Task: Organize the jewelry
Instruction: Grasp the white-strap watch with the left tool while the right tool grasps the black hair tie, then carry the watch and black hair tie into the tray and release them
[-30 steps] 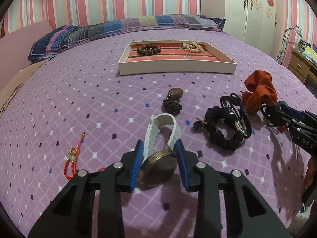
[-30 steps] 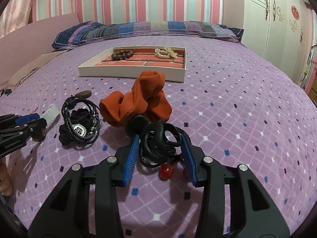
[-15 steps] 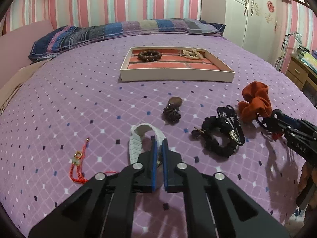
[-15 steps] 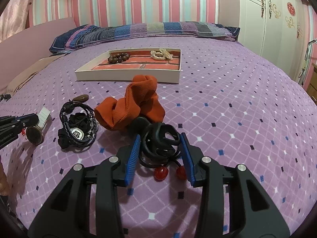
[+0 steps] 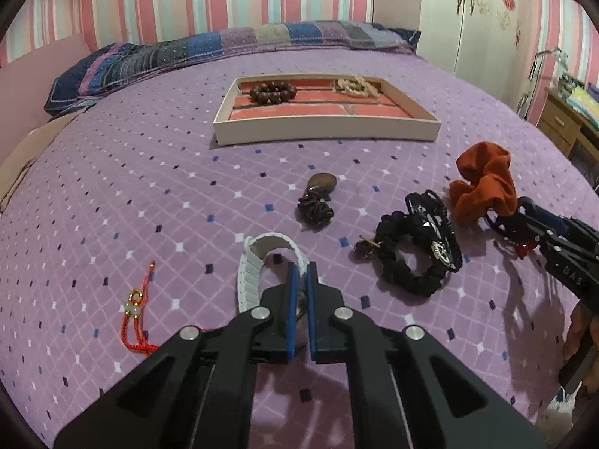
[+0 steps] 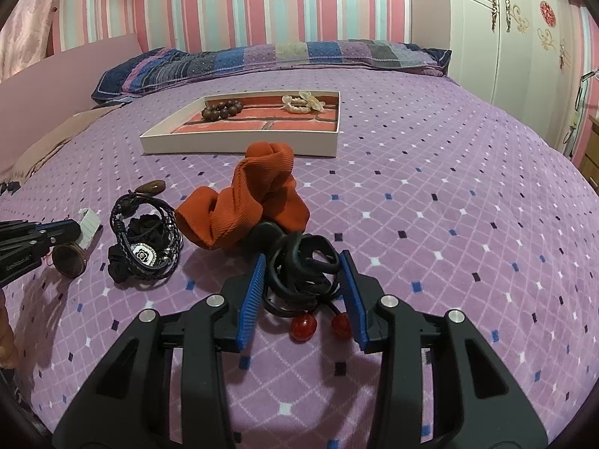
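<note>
Your left gripper (image 5: 302, 273) is clamped on the round bronze-faced watch with the white link strap (image 5: 251, 273), well in front of the shallow cream tray with the red brick-pattern lining (image 5: 325, 134) on the purple bedspread (image 5: 149, 194). Your right gripper (image 6: 303, 273) is pressed against the bundle of black hair ties with red beads (image 6: 303, 265), nearer you than the tray, touching the orange ribbed scrunchie (image 6: 243, 202).
</note>
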A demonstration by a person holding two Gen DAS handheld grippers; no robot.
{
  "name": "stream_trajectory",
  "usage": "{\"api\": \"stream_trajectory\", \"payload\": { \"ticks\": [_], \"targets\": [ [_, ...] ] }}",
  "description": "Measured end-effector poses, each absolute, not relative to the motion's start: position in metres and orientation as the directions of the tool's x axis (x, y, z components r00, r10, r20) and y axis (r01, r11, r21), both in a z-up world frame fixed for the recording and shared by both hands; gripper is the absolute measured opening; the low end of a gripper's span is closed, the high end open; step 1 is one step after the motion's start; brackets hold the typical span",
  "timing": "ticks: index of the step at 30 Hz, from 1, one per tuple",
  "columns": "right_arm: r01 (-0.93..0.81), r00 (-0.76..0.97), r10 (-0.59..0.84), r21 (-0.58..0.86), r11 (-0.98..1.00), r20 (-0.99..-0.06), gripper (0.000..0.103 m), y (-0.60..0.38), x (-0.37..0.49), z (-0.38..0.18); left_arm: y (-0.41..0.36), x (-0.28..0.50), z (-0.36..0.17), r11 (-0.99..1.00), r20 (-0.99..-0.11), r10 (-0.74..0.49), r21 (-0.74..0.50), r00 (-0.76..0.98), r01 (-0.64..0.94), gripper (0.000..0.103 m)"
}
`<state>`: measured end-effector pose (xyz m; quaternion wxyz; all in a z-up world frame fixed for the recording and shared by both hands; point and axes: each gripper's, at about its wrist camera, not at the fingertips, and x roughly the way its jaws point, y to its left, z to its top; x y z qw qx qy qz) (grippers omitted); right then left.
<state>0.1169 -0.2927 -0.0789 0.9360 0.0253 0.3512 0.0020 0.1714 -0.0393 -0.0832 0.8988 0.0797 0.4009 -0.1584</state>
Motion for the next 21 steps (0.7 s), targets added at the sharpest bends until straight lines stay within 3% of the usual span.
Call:
{"api": "stream_trajectory", "payload": {
  "ticks": [10,11,12,14,19,21],
  "targets": [
    [0.016,0.755,0.030,0.064,0.998,-0.655,0.040,-0.297,0.120,-0.080,-0.051,0.180,-0.087,0.935,-0.794,-0.143,0.087,0.590,0.344,0.010],
    [0.016,0.755,0.029,0.064,0.998,-0.655,0.040,-0.296,0.120,-0.080,-0.051,0.181,-0.088,0.936,-0.799,-0.135,0.091,0.585,0.340,0.017],
    [0.018,0.755,0.030,0.067,0.998,-0.655,0.040,-0.297,0.120,-0.080,-0.051,0.182,-0.089,0.937,-0.810,-0.132,0.087,0.572,0.339,0.033],
    [0.021,0.756,0.033,0.074,0.997,-0.654,0.040,-0.299,0.121,-0.081,-0.050,0.186,-0.094,0.939,-0.826,-0.135,0.070,0.547,0.337,0.047],
    [0.025,0.758,0.035,0.083,0.996,-0.651,0.040,-0.302,0.122,-0.082,-0.050,0.192,-0.102,0.941,-0.849,-0.133,0.054,0.512,0.334,0.044],
    [0.026,0.760,0.036,0.085,0.996,-0.649,0.040,-0.303,0.122,-0.082,-0.052,0.194,-0.103,0.938,-0.847,-0.134,0.060,0.514,0.342,0.027]
  ]
}}
